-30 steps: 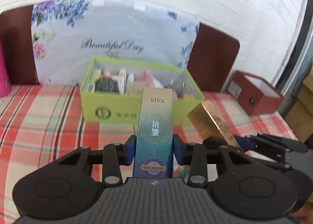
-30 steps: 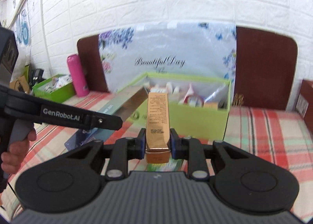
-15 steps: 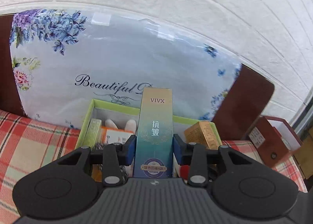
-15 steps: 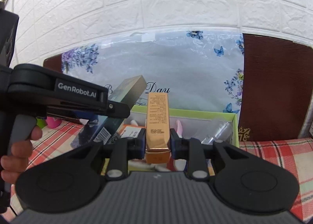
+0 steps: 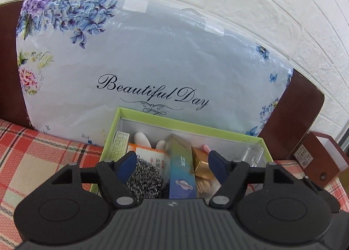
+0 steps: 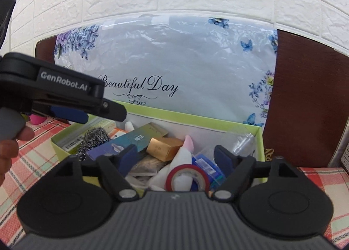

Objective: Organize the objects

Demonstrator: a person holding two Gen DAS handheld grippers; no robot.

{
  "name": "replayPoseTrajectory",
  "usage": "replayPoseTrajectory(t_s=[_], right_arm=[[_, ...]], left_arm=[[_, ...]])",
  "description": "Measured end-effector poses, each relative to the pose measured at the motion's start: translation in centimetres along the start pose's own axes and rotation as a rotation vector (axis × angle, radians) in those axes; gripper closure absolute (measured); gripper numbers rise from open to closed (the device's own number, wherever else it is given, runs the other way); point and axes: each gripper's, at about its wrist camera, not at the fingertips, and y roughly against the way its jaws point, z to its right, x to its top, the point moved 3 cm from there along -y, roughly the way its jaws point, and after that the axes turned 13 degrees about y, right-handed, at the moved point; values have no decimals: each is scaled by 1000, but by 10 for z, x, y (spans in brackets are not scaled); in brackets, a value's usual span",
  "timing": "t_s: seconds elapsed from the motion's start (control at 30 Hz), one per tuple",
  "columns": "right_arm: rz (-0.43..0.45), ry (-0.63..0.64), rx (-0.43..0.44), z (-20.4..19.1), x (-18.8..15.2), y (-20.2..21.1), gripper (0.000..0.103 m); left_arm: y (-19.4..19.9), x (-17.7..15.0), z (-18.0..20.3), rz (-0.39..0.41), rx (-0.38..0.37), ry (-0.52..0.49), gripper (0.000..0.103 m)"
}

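Left gripper (image 6: 72, 113), marked "GenRobot.AI", and right gripper (image 6: 176, 160): jaws opening, gripping nothing. Teal carton (image 5: 182, 173) and gold carton (image 6: 164, 148) lie inside green box (image 5: 183, 122). Behind, "Beautiful Day" bag (image 5: 152, 57). Only the right view shows red tape roll (image 6: 187, 176).

Glossy gold carton (image 6: 165, 148) and wiry steel scourer (image 6: 92, 140) sit in a matt card box (image 6: 196, 119); plastic-wrapped pillow (image 6: 174, 57) gleams at twelve o'clock.
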Motion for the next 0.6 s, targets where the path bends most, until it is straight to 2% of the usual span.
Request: replayPoseTrajectory(t_s=[0.07,0.13,0.17,0.27,0.37,0.5,0.6], right_arm=[[0,-10,-16,1,1,8,14],[16,-27,-20,3,3,22,2],[29,-34,-23,3,3,30,0],[52,-41,-35,3,3,56,0],[61,-67,-19,2,-2,84,0],[85,-110,9,-3,-14,122,0],[97,-124,11,-6,-26,148,0]], left_arm=[[7,-3,2,-4,6,1,27],[19,-8,7,0,10,-3,26],[26,-10,9,6,18,-4,24],[50,-16,18,21,31,-9,21],[76,-26,26,22,-1,-11,18],[105,-47,39,20,64,-65,17],[122,-67,42,17,52,-51,17]])
